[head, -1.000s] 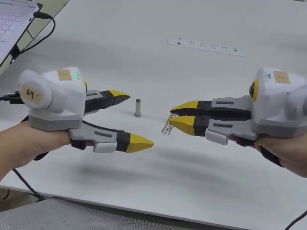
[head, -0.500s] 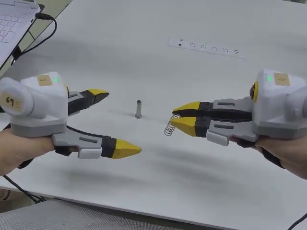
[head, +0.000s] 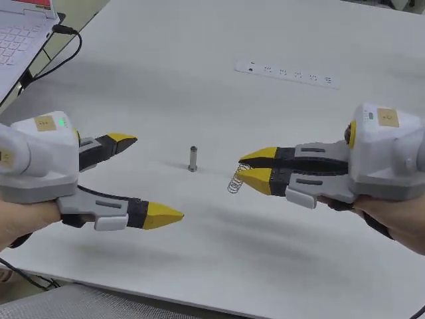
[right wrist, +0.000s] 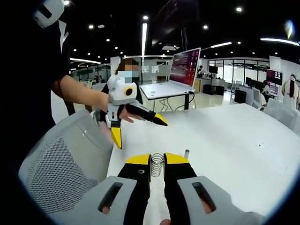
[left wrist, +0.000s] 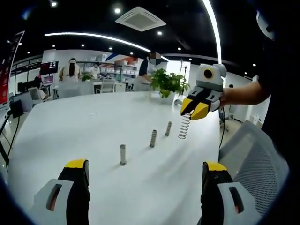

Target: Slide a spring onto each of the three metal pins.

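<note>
The spring [head: 234, 181] hangs at frame centre, pinched by its upper coils in our right gripper [head: 247, 169], near the bare pin [head: 193, 159]. Because it dangles, it may swing past the pin or topple it. Our left gripper [head: 157, 177], at lower left, gapes empty. The table [head: 199, 80] gives open room around the pin.
</note>
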{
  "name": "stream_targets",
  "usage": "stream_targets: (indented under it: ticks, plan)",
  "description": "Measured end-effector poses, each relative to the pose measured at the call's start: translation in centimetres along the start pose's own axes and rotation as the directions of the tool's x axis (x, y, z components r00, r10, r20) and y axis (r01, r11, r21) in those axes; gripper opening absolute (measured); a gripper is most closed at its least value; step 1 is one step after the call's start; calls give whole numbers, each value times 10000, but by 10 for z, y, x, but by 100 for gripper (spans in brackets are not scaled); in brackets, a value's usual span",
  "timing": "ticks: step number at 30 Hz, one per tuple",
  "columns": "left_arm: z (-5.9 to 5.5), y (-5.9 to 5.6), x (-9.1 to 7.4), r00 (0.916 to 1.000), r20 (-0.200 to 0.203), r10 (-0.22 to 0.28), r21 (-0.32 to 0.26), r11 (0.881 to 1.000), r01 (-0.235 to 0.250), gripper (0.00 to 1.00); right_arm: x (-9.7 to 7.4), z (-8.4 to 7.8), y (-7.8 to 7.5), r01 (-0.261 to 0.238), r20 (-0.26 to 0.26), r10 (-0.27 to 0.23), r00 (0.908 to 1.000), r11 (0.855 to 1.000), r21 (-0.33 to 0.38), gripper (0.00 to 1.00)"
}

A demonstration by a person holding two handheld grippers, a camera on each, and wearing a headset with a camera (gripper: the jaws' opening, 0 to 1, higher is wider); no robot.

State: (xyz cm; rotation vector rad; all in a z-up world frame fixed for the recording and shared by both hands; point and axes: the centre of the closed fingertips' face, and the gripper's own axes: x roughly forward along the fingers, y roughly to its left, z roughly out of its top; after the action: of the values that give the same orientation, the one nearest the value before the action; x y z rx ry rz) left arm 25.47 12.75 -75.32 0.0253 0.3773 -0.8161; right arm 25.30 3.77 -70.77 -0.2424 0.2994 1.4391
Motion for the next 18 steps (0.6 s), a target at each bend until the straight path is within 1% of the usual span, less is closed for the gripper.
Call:
stream_targets:
  ticks: [4,9,18]
  plan:
    - [-3,2,-4,9999,-43,95,-60,9999,-96,98,3,-1,1,-83,-69,82,9999,10000,-50,7]
    - [-4,5,-7,9998,-20,205,-123,9997,-205,98,5,0,-1,-143,-127,142,9998,9998,-141,7]
    - [-6,6,-9,9997,-29,252,-180,9995,-253,98,9,3,-5,-61,-117,58,9999,9997,-251,7]
